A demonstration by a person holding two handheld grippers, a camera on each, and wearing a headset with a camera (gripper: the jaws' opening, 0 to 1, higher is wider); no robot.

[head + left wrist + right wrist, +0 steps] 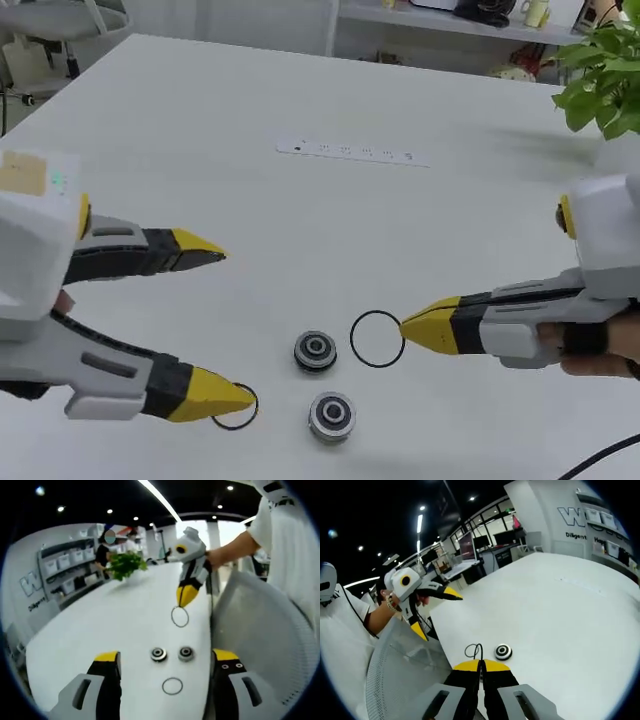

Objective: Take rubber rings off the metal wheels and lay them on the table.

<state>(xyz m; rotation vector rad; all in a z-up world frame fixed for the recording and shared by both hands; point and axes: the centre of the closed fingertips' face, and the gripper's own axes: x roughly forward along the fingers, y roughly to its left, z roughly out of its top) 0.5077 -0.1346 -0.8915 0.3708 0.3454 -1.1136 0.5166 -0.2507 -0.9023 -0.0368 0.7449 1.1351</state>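
Nearest us, the left claw (238, 327) hangs wide open, with one freed rubber ring (172, 686) lying flat on the desk (300, 220) by its lower jaw and two metal wheels (331, 416) (315, 350) just beyond. Further out, the right claw (405, 329) is pinched closed on a second ring (377, 339) by its rim. We want that one lowered flat, clear of the wheels, then a gentle release so it doesn't spring away.

Table (300, 100): is showing a white, smooth, matt top.
Wheels (315, 351) (331, 415): are gleaming like bare metal, with dark matt hubs.
Rings (377, 338) (238, 410): are looking like thin, black, matt rubber.
Left gripper (236, 326): is showing smooth yellow tips and black and grey plastic shells.
Right gripper (403, 329): is looking the same, plastic, faintly sheened.
Strip (350, 152): is looking like smooth white plastic.
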